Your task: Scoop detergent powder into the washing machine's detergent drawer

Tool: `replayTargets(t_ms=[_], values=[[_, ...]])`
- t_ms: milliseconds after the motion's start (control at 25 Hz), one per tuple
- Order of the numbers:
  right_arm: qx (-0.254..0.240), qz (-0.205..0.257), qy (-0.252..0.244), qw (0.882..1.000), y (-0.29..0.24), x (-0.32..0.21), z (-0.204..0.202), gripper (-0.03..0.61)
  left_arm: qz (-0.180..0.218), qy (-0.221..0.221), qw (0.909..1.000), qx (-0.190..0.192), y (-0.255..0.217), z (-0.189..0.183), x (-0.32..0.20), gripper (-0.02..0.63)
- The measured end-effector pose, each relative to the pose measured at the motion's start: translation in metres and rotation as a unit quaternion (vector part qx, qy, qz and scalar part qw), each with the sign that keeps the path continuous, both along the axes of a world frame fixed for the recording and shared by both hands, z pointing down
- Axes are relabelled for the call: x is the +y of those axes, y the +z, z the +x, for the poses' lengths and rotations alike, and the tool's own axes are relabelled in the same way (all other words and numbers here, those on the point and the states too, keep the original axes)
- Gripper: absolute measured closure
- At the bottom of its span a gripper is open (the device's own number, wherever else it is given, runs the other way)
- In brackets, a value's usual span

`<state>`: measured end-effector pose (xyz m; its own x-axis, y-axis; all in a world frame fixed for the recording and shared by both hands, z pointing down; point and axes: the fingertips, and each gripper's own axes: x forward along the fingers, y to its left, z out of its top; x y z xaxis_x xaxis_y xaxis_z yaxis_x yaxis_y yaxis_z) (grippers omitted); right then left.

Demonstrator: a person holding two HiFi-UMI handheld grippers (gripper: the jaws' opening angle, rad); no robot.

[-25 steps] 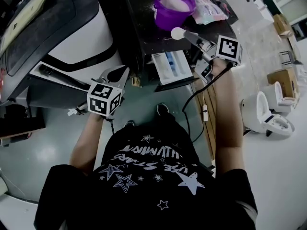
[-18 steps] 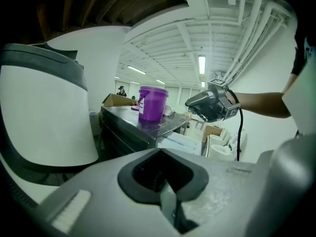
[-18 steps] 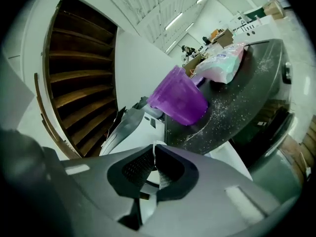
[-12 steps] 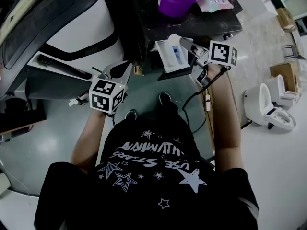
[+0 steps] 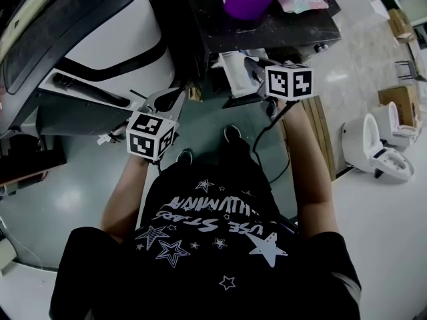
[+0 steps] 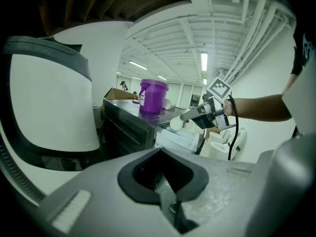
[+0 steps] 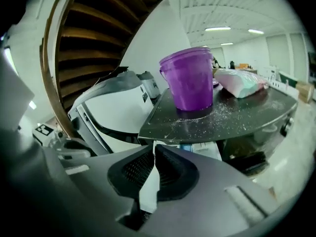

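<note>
Head view: the right gripper (image 5: 259, 71) hangs over the open white plastic detergent drawer (image 5: 232, 75), below the dark worktop (image 5: 280, 29).

Left gripper view: the left gripper (image 6: 160, 153) has its ribbed jaws together, with nothing between them.

Right gripper view: the jaws are clamped on the flat white handle of the scoop (image 7: 149, 186). The translucent purple bucket (image 7: 189, 80) stands on the powder-speckled worktop.

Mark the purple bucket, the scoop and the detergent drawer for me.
purple bucket (image 7: 190, 83), right gripper view, on its side wall.
scoop (image 6: 175, 123), left gripper view, on its round bowl.
detergent drawer (image 6: 176, 138), left gripper view, on its white pulled-out body.
</note>
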<state>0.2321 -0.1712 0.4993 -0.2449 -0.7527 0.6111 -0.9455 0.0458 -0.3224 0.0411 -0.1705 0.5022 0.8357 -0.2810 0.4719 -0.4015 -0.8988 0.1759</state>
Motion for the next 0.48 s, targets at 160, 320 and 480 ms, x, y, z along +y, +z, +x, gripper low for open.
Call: replayTargets(t_ms=[160,320,480], values=[[0.088,-0.004,-0.047,0.995,0.007,-0.002,-0.006,0.543,-0.002,-0.005,1.0000,0.002,0.001,-0.002,-0.002,0.614],[0.158,-0.003,-0.092,0.983,0.012,-0.004,-0.012,0.543,-0.006,-0.008,1.0000,0.000,0.003,-0.004,-0.004,0.614],[0.235,-0.001,-0.140,0.962,0.019,-0.005,-0.015,0.543,-0.009,-0.012,0.9999,0.000,0.005,-0.005,-0.006,0.614]])
